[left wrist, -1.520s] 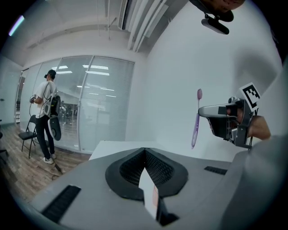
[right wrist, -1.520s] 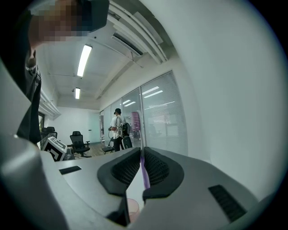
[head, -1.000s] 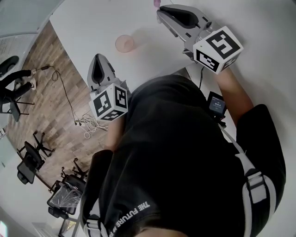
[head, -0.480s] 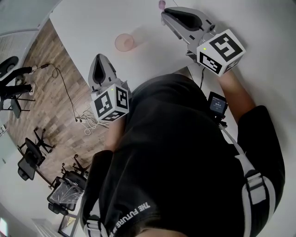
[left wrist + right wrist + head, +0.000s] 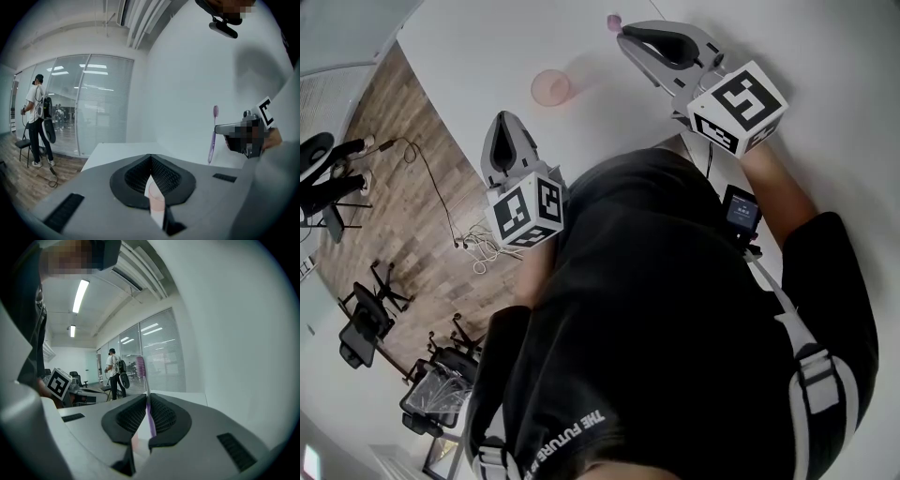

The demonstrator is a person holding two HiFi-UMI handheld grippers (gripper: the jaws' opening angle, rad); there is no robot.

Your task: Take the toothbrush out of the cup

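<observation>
A translucent pink cup (image 5: 551, 87) stands empty on the white table (image 5: 478, 56), near its left edge. My right gripper (image 5: 624, 35) is held over the table to the right of the cup, shut on the handle of a purple toothbrush (image 5: 613, 20). The brush (image 5: 143, 380) stands upright between its jaws, head up. In the left gripper view the same toothbrush (image 5: 213, 133) shows at the right, clear of the cup. My left gripper (image 5: 502, 119) hovers just short of the cup, jaws together and empty; the cup (image 5: 157, 206) shows through the gap behind the tips.
The table's left edge drops to a wooden floor with cables (image 5: 473, 248) and office chairs (image 5: 366, 314). A person with a backpack (image 5: 37, 119) stands by the glass wall. A small screen device (image 5: 738, 211) hangs at my right side.
My right gripper has shifted slightly left with the toothbrush held in it. The left gripper and the cup have stayed put.
</observation>
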